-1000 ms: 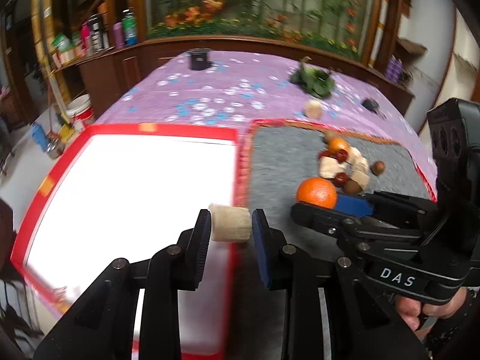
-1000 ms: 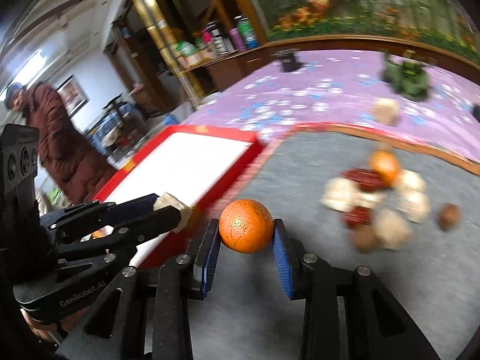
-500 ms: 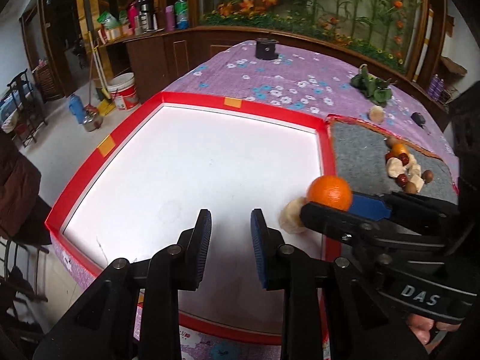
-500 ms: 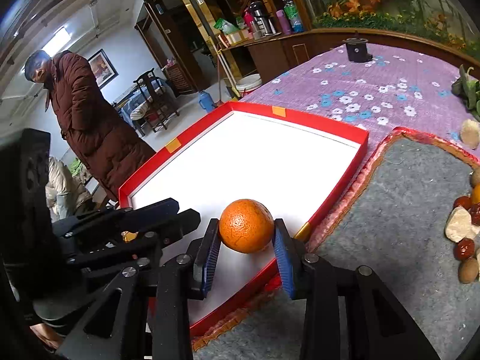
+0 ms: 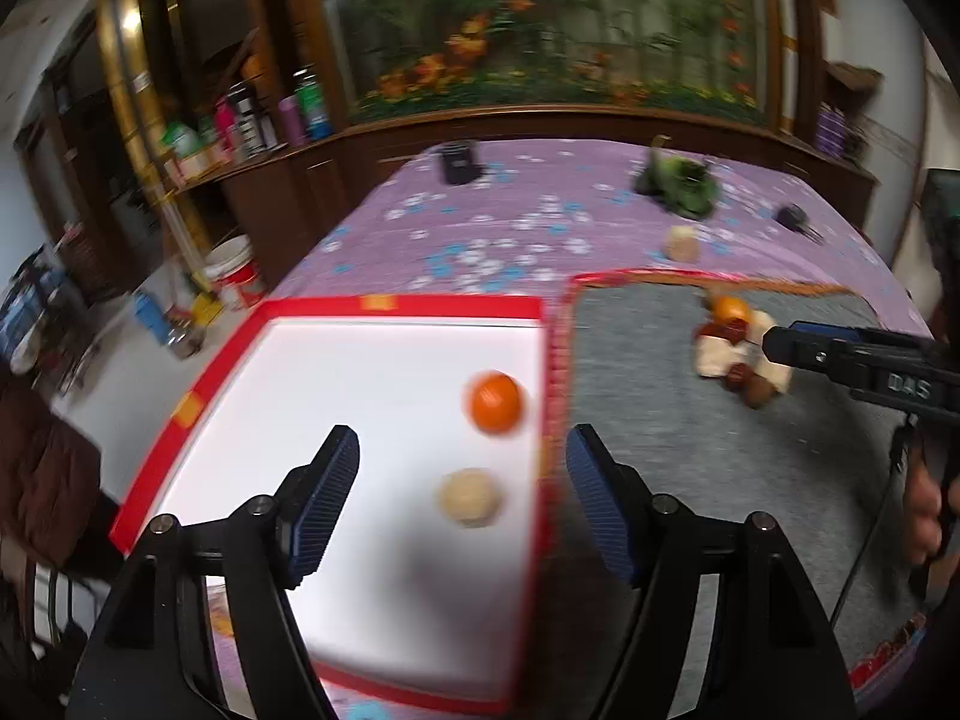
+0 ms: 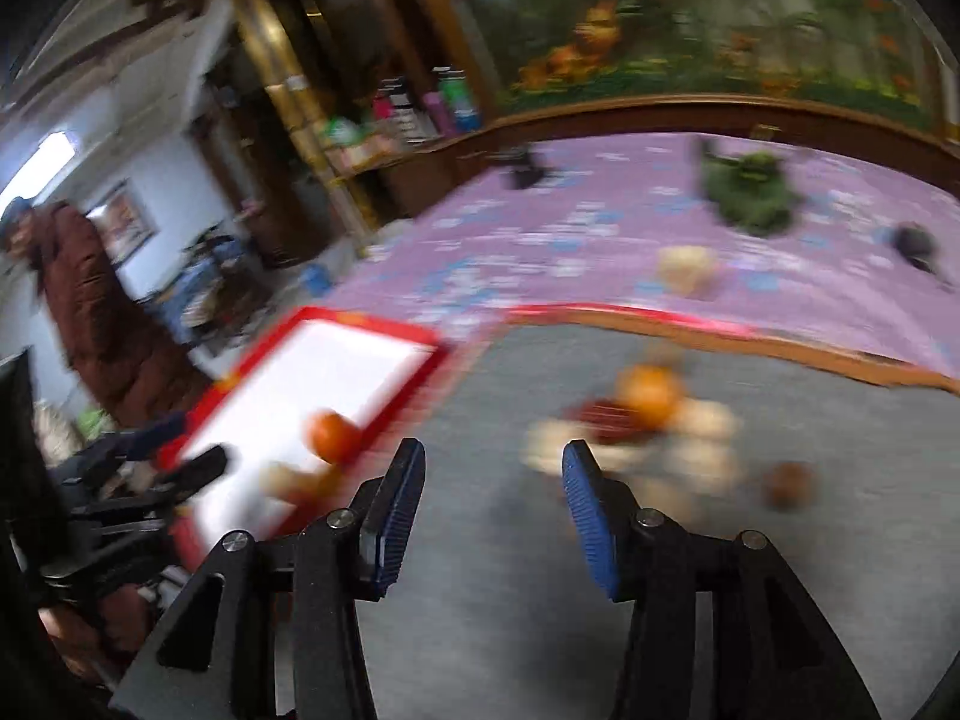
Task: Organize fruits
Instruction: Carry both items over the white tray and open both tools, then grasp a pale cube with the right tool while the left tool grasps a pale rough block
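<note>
An orange [image 5: 495,402] and a pale beige fruit [image 5: 470,497] lie in the white tray with a red rim [image 5: 384,305], near its right edge. My left gripper [image 5: 462,492] is open and empty above the tray, around the beige fruit's position. A pile of mixed fruits [image 5: 735,348] sits on the grey mat [image 5: 648,420]. My right gripper [image 6: 489,510] is open and empty over the mat, in front of the blurred pile [image 6: 642,426]. The orange [image 6: 332,437] and tray [image 6: 366,324] show at its left. Its arm [image 5: 852,354] reaches in from the right.
The purple flowered cloth [image 5: 510,228] holds a green bundle [image 5: 681,186], a lone beige fruit [image 5: 682,243], a dark cup [image 5: 457,162] and a small dark object [image 5: 792,217]. A person in a brown coat [image 6: 90,324] stands left of the table.
My right gripper let go of the orange, which now lies in the tray, and swung right over the mat. My left gripper opened wide; the beige fruit lies in the tray.
</note>
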Action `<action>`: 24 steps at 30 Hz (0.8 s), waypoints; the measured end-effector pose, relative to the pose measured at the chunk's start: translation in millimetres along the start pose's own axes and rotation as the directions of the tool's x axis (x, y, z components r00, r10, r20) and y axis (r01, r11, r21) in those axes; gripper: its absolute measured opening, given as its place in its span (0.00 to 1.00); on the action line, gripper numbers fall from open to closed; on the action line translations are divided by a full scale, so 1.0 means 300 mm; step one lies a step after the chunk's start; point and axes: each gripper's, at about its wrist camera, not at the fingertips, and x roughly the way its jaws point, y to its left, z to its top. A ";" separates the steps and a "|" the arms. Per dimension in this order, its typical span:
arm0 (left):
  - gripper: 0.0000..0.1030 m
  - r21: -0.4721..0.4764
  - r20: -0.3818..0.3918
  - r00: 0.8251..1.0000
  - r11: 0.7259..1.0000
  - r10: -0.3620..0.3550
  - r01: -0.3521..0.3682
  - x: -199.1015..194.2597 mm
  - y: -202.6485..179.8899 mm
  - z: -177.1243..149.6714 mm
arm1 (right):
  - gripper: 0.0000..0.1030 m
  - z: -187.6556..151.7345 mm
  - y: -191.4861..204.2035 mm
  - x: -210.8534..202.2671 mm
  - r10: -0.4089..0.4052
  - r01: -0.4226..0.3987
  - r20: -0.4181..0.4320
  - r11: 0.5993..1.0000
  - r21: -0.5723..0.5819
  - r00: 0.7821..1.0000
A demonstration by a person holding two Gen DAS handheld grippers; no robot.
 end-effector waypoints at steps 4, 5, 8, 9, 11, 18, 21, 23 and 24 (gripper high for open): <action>0.71 0.070 -0.023 0.999 0.996 -0.048 0.049 0.049 -0.109 0.028 | 0.45 -0.019 -0.103 0.028 -0.023 0.025 -0.056 0.999 0.042 0.998; 0.71 0.080 -0.032 0.998 0.995 -0.054 0.056 0.059 -0.129 0.033 | 0.44 -0.020 -0.122 0.048 -0.014 0.018 -0.066 0.998 0.060 0.998; 0.71 0.113 -0.050 0.996 0.990 -0.078 0.084 0.096 -0.187 0.058 | 0.41 -0.029 -0.125 0.096 -0.023 0.029 -0.087 0.998 0.064 0.996; 0.71 0.123 -0.056 0.995 0.989 -0.078 0.084 0.108 -0.201 0.066 | 0.42 -0.025 -0.125 0.098 -0.017 0.023 -0.083 0.997 0.068 0.996; 0.71 0.137 -0.069 0.995 0.987 -0.078 0.087 0.132 -0.226 0.080 | 0.42 -0.024 -0.137 0.107 -0.006 0.012 -0.077 0.996 0.087 0.997; 0.71 0.179 -0.102 0.991 0.978 -0.089 0.106 0.177 -0.274 0.106 | 0.43 -0.017 -0.125 0.137 0.091 -0.077 -0.115 0.990 0.116 0.989; 0.71 0.197 -0.104 0.989 0.973 -0.101 0.120 0.184 -0.290 0.127 | 0.31 -0.019 -0.130 0.120 0.094 -0.080 -0.126 0.991 0.108 0.988; 0.71 0.206 -0.122 0.984 0.967 -0.129 0.152 0.195 -0.309 0.144 | 0.29 -0.024 -0.164 0.101 0.126 -0.102 -0.149 0.982 0.158 0.981; 0.71 0.214 -0.127 0.983 0.964 -0.134 0.159 0.202 -0.322 0.151 | 0.28 -0.023 -0.183 0.093 0.148 -0.117 -0.155 0.974 0.191 0.977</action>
